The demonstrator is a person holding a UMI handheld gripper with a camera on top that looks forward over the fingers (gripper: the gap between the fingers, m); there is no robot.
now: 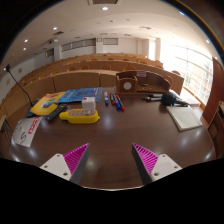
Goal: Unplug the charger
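Gripper (109, 160) spread wide over the brown table (120, 140), nothing between the two pink pads (76, 156). Well beyond the fingers, a small white block (89, 105), likely the charger, standing on a yellow power strip (80, 117). Probably light, rigid, smooth-sided; best pinched across its flat flanks and pulled straight up. One charger, one strip, one blue-and-yellow box (60, 98) behind, one white notebook (184, 117) off right.

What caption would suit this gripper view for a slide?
Open fingers hover above a wooden table, with a white charger on a yellow power strip well ahead.
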